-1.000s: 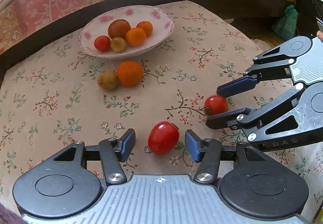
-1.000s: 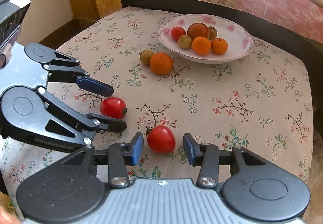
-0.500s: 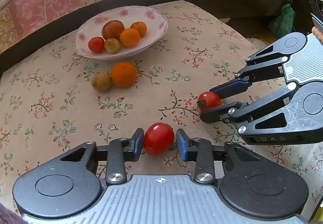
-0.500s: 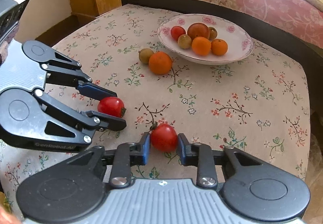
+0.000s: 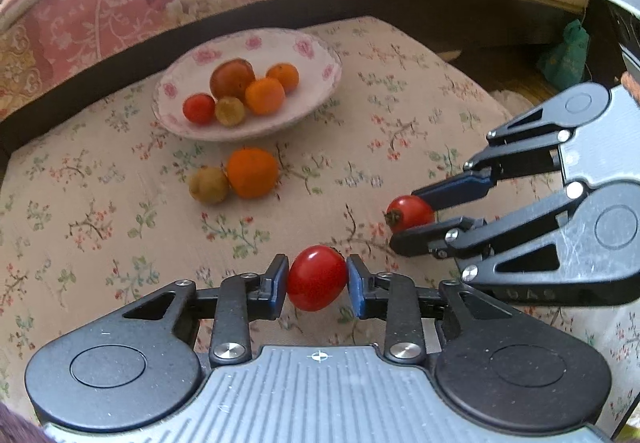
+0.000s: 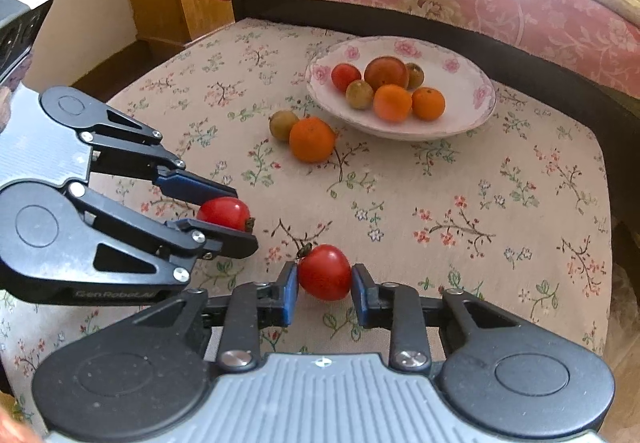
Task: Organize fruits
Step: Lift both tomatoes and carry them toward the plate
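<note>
Both sets of jaws are clenched on fruit: the left gripper (image 5: 317,279) grasps 1 red tomato (image 5: 317,278) squarely between its blue pads, and the right gripper (image 6: 325,281) grasps a second tomato (image 6: 325,272) the same way. Left jaws have just been closing, with the tomato between them; the right ones closed a moment sooner. Each tomato sits centred between the pads, near the front edge of the floral tablecloth (image 6: 460,203), and whether either is lifted clear of the cloth I cannot tell. Gripping across the widest part likely keeps the round fruit from squirting out. Toward the far edge stands a floral bowl (image 5: 320,55) already holding 6 fruits, presumably the destination. Just in front of the bowl lie an orange (image 5: 252,172) and a small brownish-green fruit (image 5: 209,185), touching each other, not yet collected.
</note>
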Demonstrator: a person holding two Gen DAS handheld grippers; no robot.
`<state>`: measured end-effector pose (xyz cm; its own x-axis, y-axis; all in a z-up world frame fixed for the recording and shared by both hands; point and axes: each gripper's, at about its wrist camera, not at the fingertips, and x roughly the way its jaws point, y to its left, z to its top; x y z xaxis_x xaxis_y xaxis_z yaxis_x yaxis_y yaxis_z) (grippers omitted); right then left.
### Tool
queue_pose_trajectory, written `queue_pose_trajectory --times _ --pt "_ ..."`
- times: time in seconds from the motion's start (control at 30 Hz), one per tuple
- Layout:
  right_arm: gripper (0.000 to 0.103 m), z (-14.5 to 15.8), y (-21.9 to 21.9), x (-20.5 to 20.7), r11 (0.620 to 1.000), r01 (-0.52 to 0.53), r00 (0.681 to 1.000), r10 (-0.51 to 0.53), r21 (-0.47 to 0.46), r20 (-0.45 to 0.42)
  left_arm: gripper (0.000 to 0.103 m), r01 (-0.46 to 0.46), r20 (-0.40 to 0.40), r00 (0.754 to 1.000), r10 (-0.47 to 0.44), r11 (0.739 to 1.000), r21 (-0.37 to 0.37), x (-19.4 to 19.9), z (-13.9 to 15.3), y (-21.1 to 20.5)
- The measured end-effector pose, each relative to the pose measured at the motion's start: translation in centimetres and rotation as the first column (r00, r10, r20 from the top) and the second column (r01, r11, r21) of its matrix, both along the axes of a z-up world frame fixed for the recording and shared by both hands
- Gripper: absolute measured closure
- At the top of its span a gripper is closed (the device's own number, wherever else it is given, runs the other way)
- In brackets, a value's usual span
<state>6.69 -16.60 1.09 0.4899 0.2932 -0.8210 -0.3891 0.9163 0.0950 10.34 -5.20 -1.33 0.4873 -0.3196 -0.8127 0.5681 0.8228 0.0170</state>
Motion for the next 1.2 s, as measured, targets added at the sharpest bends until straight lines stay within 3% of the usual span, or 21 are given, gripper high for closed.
queue_pose_trajectory --times 1.2 --pt "0.071 3.4 -2.1 5.3 0.989 0.143 0.983 -0.147 0.049 0.108 0.064 -0.109 0.120 0.986 0.117 0.991 -0.072 5.7 3.5 -1.4"
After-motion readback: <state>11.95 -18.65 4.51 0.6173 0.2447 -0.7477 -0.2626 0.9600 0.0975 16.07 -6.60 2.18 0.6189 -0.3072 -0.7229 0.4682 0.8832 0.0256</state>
